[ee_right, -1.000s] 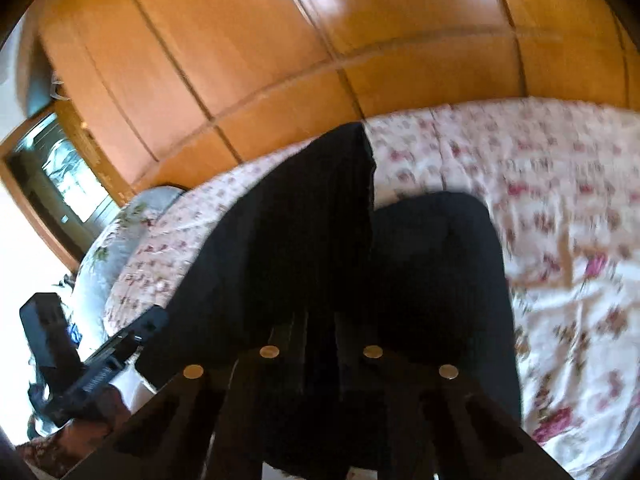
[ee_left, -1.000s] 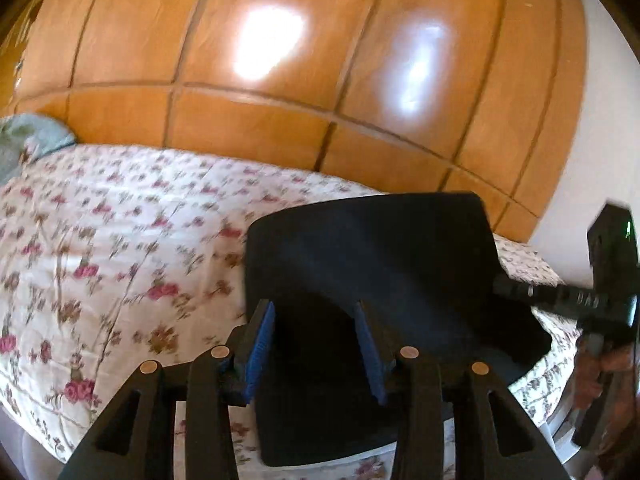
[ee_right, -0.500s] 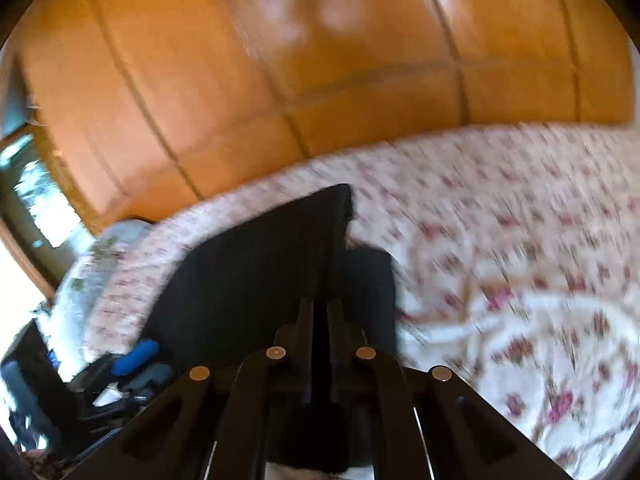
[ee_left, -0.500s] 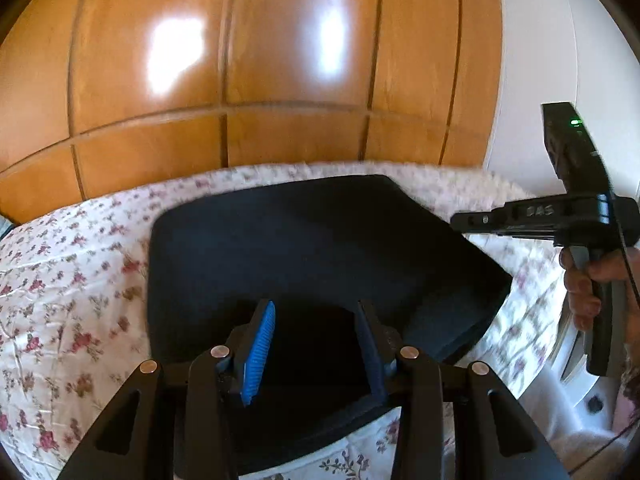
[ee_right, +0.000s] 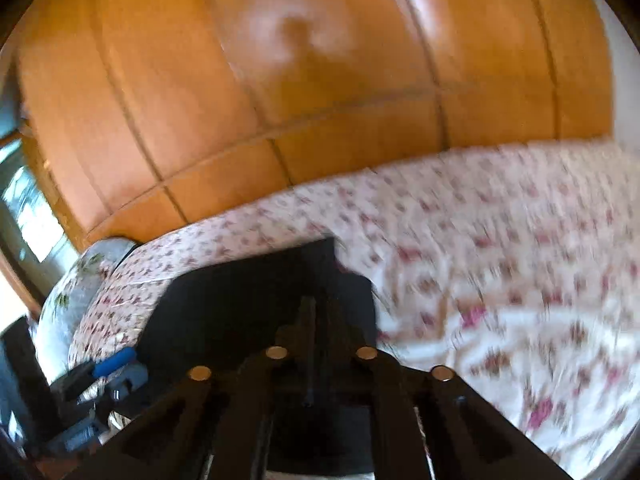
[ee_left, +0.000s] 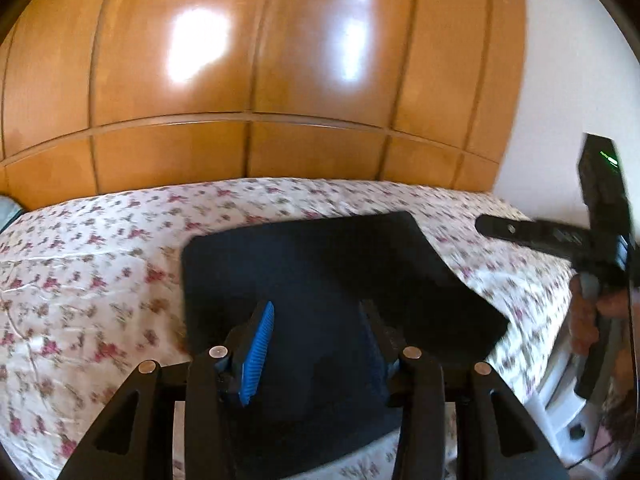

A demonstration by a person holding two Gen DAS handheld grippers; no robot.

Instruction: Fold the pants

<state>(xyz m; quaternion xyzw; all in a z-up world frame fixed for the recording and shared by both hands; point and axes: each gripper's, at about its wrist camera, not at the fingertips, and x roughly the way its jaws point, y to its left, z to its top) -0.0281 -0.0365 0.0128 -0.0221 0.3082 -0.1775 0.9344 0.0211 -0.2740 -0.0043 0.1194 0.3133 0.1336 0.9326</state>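
Note:
The dark navy pants [ee_left: 320, 256] lie folded into a flat rectangle on the flowered bedspread [ee_left: 100, 260]. My left gripper [ee_left: 316, 320] hovers over their near edge; its jaws are opening and the blue pads [ee_left: 258, 340] press on nothing. A hand [ee_left: 584, 316] holds my right gripper [ee_left: 486, 226] up over the bed's right side, clear of the cloth. In the right wrist view the right gripper [ee_right: 320, 304] points at the pants [ee_right: 224, 300], its jaws opening with nothing hanging from them. The left gripper [ee_right: 108, 368] shows at the lower left there.
Glossy wooden wardrobe doors [ee_left: 240, 80] rise just behind the bed. A white wall [ee_left: 560, 80] stands to the right. A pale pillow [ee_right: 68, 300] lies at the bed's left end, with a bright window [ee_right: 24, 208] beyond it. Bare bedspread [ee_right: 500, 280] stretches right of the pants.
The right gripper let go of the raised pants layer, which now lies flat on the fold. Both grippers lifted and drew back from the cloth.

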